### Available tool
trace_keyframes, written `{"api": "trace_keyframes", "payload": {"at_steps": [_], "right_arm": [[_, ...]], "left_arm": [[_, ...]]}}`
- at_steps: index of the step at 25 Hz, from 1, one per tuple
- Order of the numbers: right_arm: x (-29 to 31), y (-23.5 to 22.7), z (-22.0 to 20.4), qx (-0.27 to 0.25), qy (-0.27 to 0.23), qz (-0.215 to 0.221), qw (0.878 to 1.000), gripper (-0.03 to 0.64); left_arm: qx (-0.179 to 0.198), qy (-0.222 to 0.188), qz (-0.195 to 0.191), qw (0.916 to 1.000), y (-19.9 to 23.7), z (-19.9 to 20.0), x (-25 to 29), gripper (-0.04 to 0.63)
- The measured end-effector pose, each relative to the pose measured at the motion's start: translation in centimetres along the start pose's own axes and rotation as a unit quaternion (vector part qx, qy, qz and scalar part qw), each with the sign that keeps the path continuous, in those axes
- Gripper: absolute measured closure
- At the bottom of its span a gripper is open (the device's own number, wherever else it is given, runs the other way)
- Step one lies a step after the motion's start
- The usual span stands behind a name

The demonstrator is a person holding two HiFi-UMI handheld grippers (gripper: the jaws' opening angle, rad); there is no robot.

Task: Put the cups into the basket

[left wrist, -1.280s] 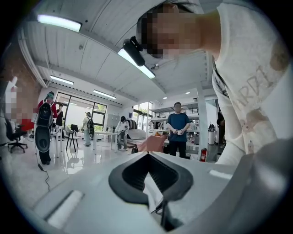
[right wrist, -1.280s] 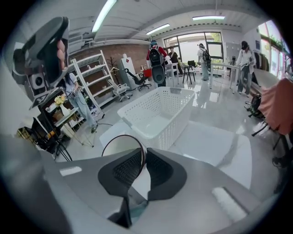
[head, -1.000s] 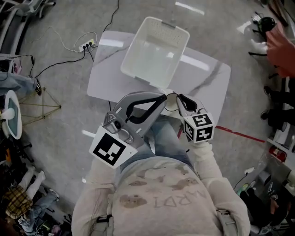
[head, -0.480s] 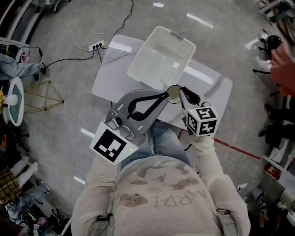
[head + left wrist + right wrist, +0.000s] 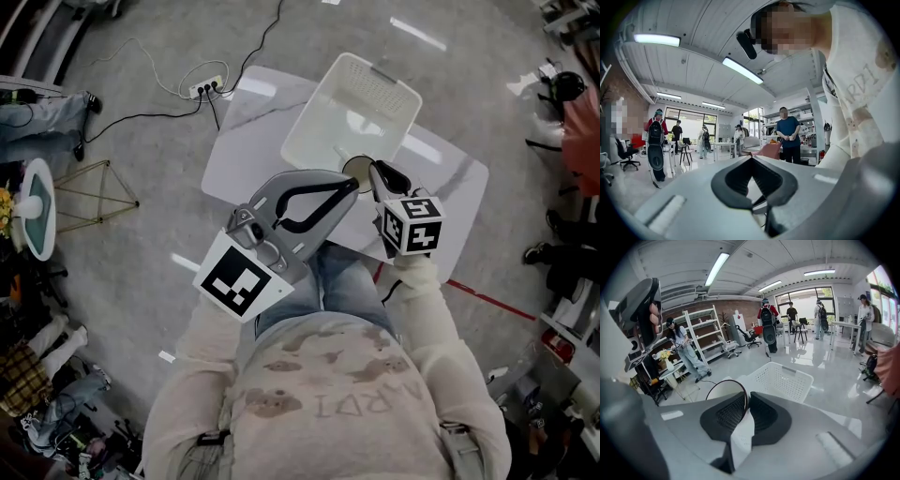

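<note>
A white cup with a dark rim (image 5: pixel 357 170) hangs in my right gripper (image 5: pixel 373 175), just at the near rim of the white perforated basket (image 5: pixel 323 117). In the right gripper view the cup (image 5: pixel 724 391) has its wall pinched between the jaws of my right gripper (image 5: pixel 746 397), with the basket (image 5: pixel 783 379) right behind it. My left gripper (image 5: pixel 349 186) floats beside the cup over the table's near edge, its black tips touching and nothing between them. The left gripper view has this gripper (image 5: pixel 751 159) facing out into the room, away from the table.
The basket stands on a small white marble-look table (image 5: pixel 253 141). A power strip with cables (image 5: pixel 208 89) lies on the floor beyond it, and a wire stand (image 5: pixel 84 202) is at the left. Several people stand in the room (image 5: pixel 789 133).
My right gripper has carried the cup forward, from over the table's near edge up to the basket's near rim. The left gripper moved along beside it, still shut.
</note>
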State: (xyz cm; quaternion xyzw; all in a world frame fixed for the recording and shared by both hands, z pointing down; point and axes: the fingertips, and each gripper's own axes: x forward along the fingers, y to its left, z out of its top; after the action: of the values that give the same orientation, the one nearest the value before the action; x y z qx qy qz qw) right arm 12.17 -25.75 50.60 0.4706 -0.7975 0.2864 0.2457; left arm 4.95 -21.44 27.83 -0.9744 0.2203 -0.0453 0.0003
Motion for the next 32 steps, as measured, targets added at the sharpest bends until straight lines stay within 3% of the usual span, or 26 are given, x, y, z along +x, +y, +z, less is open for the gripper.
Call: {"api": "trace_keyframes", "payload": {"at_steps": [5,18,32], "right_arm": [[4.1,0.2,0.0,0.013,0.018,-0.021,1.000,0.557],[16.7,-2.8,-3.6,0.068,0.090,-0.067,0.991,0.555],[25.9,-6.6,-9.3,0.072,0.180,-0.073,0.978,0.554]], "left_arm": [[0.003,0.022,-0.037,0.9991,3.1,-2.3,-0.3,0.595],[-0.027,0.030,-0.114,0.9927,11.5,-7.2,1.4,0.595],[-0.069,0.039,-0.137,0.9873,14.3,-12.2,1.8,0.595]]}}
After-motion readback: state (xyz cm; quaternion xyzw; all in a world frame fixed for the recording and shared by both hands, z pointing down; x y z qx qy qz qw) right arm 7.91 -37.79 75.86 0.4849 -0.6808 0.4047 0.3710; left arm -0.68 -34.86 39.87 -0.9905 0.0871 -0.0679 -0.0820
